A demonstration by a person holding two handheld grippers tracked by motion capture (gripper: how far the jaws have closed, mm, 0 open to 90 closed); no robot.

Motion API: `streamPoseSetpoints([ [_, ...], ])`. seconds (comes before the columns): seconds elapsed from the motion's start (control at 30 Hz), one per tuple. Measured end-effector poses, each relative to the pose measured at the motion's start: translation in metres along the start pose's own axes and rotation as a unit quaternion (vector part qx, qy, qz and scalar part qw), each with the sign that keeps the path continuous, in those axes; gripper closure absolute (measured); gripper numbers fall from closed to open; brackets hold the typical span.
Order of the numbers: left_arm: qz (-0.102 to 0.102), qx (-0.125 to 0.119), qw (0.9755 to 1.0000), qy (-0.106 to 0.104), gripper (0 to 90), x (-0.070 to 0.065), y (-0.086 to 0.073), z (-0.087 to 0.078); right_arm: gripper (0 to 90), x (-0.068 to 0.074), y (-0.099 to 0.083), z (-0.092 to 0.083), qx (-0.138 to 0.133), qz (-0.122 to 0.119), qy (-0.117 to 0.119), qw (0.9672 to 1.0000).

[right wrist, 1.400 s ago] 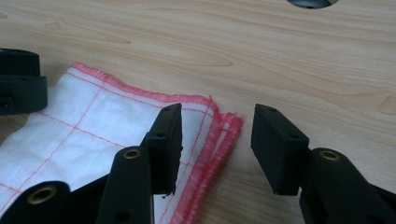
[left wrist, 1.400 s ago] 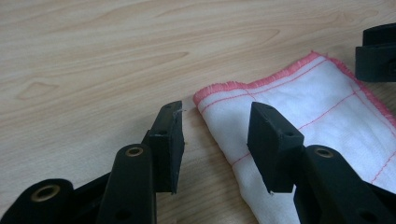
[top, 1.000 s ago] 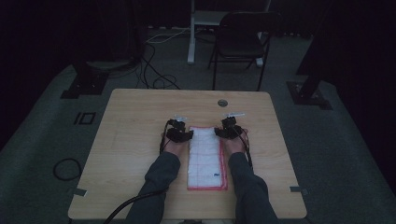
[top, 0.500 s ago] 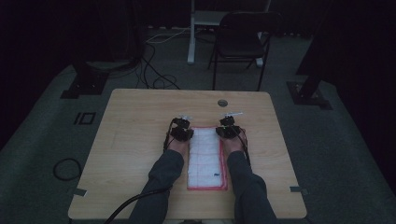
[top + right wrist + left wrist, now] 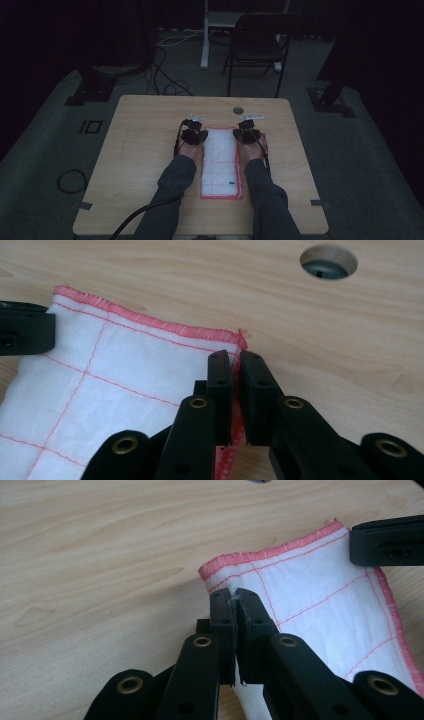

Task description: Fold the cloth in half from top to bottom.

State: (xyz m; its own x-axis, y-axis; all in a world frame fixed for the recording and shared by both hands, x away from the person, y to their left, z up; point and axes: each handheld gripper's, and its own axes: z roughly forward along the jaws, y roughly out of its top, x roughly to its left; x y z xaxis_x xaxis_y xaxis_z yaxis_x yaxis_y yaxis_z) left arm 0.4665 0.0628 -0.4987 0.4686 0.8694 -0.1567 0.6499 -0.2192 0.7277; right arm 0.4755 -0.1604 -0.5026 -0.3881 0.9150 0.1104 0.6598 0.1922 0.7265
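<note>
A white cloth (image 5: 220, 160) with a pink hem and thin red grid lines lies folded lengthwise on the wooden table (image 5: 140, 130). My left gripper (image 5: 194, 131) is at its far left corner. In the left gripper view that gripper (image 5: 233, 597) is shut on the cloth (image 5: 320, 595), whose corner is raised off the wood. My right gripper (image 5: 247, 131) is at the far right corner. Its jaws (image 5: 236, 360) have just been closing, and they pinch the hem of the cloth (image 5: 125, 370). Each gripper view shows the other gripper's black jaw at the opposite corner.
A round cable hole (image 5: 238, 109) sits in the table just beyond the right gripper. A folding chair (image 5: 260, 45) and cables (image 5: 165, 85) are on the dark floor behind the table. A cable loop (image 5: 70, 180) lies on the floor at the left.
The left gripper has shifted slightly up in the picture at the cloth's far left corner. The right gripper has barely moved.
</note>
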Motion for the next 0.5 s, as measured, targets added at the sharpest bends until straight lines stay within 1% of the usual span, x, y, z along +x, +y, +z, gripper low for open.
streamPoseSetpoints([
  [0.13, 0.005, -0.01, 0.9999, -0.004, 87.8, -0.001, 0.006, -0.005, 84.8, 0.0, 0.002, -0.005, -0.014, -0.002, 0.001, 0.9999],
  [0.23, 0.012, -0.019, 0.9997, -0.007, 87.8, -0.003, 0.011, -0.011, 84.8, 0.0, 0.004, -0.009, -0.021, -0.004, -0.002, 0.9998],
  [0.33, 0.014, -0.027, 0.9995, -0.009, 87.8, -0.004, 0.016, -0.016, 84.8, -0.001, 0.008, -0.016, -0.033, -0.001, 0.0, 0.9994],
  [0.37, 0.012, -0.032, 0.9993, -0.011, 87.8, -0.004, 0.018, -0.019, 84.8, -0.001, 0.009, -0.018, -0.037, -0.001, 0.0, 0.9993],
  [0.43, 0.014, -0.035, 0.9992, -0.011, 87.8, -0.004, 0.019, -0.02, 84.8, -0.001, 0.012, -0.024, -0.044, -0.004, 0.002, 0.999],
  [0.5, 0.025, -0.039, 0.9989, -0.012, 87.8, -0.006, 0.019, -0.026, 84.8, 0.001, 0.013, -0.028, -0.05, -0.008, 0.005, 0.9987],
])
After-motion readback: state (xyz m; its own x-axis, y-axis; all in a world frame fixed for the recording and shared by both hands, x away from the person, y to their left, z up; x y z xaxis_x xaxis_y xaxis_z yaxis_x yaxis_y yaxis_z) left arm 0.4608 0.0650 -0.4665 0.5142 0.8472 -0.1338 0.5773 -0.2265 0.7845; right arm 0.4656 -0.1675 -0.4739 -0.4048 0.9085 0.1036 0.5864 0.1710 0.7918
